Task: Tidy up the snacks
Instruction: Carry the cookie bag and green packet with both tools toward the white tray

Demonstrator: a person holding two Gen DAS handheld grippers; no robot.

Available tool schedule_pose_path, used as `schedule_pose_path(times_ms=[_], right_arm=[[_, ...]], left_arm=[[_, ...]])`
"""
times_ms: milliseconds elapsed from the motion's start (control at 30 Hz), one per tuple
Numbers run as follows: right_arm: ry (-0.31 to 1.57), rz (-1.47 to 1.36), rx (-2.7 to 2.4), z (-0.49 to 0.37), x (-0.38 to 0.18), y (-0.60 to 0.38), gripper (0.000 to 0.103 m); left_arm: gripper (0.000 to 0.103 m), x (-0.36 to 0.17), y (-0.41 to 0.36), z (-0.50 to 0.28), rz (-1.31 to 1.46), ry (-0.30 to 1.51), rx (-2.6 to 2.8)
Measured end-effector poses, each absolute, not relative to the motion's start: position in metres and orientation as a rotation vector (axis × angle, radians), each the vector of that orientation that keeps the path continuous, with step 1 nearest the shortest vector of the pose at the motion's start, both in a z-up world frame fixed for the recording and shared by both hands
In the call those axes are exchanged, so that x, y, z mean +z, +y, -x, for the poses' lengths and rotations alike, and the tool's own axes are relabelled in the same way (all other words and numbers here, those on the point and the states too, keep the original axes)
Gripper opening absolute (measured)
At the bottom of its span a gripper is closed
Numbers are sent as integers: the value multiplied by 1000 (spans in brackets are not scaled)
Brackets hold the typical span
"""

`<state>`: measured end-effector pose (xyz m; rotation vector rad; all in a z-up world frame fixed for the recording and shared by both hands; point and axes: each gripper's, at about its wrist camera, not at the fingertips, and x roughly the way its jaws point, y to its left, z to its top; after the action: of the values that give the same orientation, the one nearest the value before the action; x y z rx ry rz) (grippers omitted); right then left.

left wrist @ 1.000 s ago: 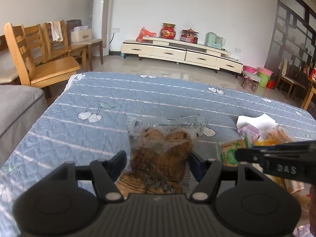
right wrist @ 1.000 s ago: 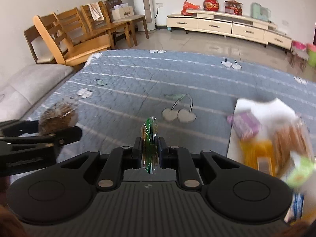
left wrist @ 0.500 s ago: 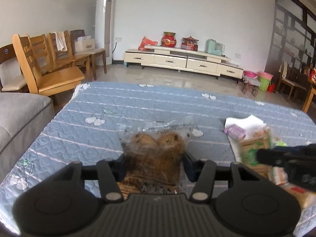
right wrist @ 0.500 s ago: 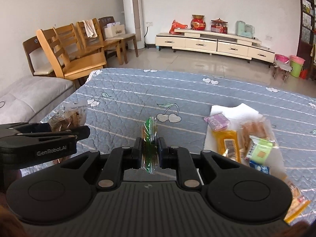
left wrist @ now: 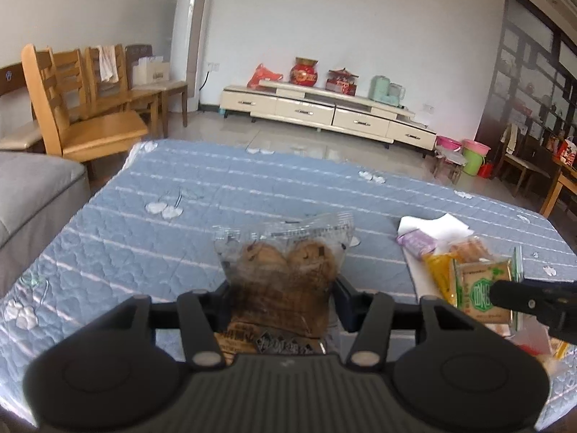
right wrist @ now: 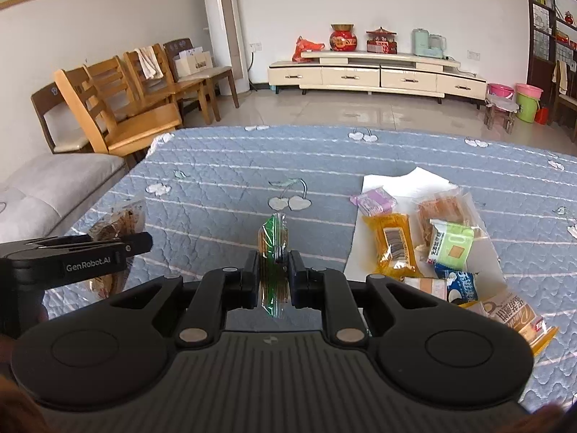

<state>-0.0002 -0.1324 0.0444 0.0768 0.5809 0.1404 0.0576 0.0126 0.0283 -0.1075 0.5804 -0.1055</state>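
In the left wrist view we see a blue quilted tablecloth (left wrist: pixel 223 209); our left gripper (left wrist: pixel 281 288) clamps a clear bag of brown pastries (left wrist: pixel 285 270) at lower centre. In the right wrist view, our right gripper (right wrist: pixel 273 278) pinches a green-edged snack packet (right wrist: pixel 273 241) at centre, other snacks lying on white paper (right wrist: pixel 407 180) at right.

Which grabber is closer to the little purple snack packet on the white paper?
The right gripper. The purple packet lies ahead and just to its right. The left gripper, holding the brown cake bag, sits farther off, across the blue quilt.
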Motion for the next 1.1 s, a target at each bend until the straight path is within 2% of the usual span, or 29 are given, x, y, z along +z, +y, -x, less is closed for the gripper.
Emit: schedule_pose_path(times_ms=[367, 1100], right_arm=[[505, -70, 78, 33, 63, -160, 19], [466, -134, -90, 58, 68, -238, 19]], left_arm=[[53, 52, -28, -41, 75, 540, -184], [53, 60, -119, -55, -4, 528, -357]])
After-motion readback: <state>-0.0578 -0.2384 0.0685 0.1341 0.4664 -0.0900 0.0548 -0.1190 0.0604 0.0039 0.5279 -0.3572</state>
